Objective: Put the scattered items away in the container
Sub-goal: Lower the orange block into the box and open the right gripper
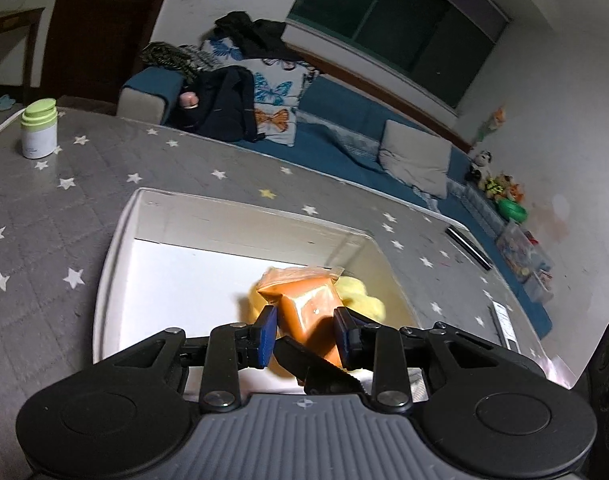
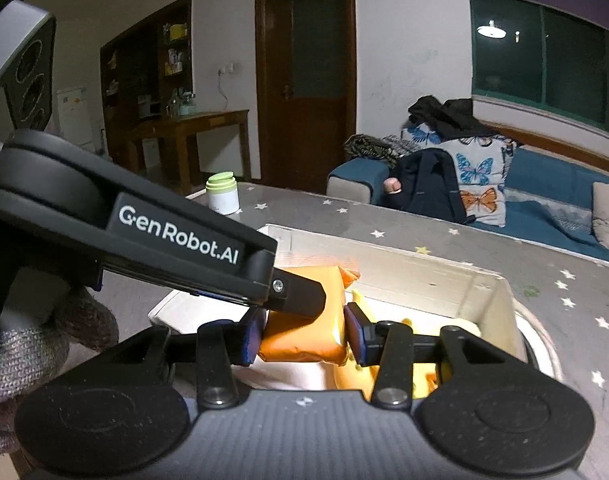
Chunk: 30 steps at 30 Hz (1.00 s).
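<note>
An orange snack packet [image 1: 304, 304] hangs over the open white container [image 1: 116, 240]. Both grippers grip it. My left gripper [image 1: 304, 334] has its blue pads pressed on the packet's sides. My right gripper [image 2: 302, 334] is shut on the same orange packet [image 2: 304, 340], with the left gripper's black finger [image 2: 300, 296] crossing over the packet from the left. A yellow soft item [image 1: 364, 296] lies on the container floor under the packet, also seen in the right wrist view [image 2: 460, 328]. The container's rim [image 2: 384, 250] shows behind.
A white jar with a green lid [image 1: 39, 128] stands at the table's far left corner, also in the right wrist view [image 2: 223, 194]. The grey star-patterned table [image 1: 184, 160] surrounds the container. A blue sofa [image 1: 344, 120] with cushions lies beyond the table edge.
</note>
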Available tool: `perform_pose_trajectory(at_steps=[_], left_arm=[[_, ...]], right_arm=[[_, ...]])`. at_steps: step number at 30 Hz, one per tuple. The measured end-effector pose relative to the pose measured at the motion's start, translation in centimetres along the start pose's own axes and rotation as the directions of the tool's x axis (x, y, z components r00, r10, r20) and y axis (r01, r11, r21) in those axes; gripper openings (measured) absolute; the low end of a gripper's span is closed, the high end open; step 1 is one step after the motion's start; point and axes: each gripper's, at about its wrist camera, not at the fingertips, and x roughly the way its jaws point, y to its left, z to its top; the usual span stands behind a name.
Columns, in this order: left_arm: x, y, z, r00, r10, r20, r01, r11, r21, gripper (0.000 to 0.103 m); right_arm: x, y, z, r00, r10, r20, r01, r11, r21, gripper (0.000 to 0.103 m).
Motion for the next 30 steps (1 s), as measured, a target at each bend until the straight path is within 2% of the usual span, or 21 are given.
perform_pose_trajectory(at_steps=[7, 15, 30], left_arm=[[2.6, 2.6, 1.3, 0.999, 0.032, -0.040, -0.034, 0.999, -0.041, 0.033], [5.1, 5.0, 1.4, 0.995, 0.032, -0.093, -0.041, 0.994, -0.097, 0.033], [5.9, 6.0, 1.2, 0.994, 0.025, -0.110, -0.038, 0.992, -0.119, 0.035]], right_arm=[[4.8, -0.4, 0.5, 0.997, 0.023, -0.070, -0.023, 1.000, -0.003, 0.043], [8.8, -0.2, 0.2, 0.989, 0.028, -0.148, -0.032, 0.999, -0.020, 0.043], [9.5, 0.0, -0.4, 0.985, 0.026, -0.168, -0.031, 0.999, -0.027, 0.043]])
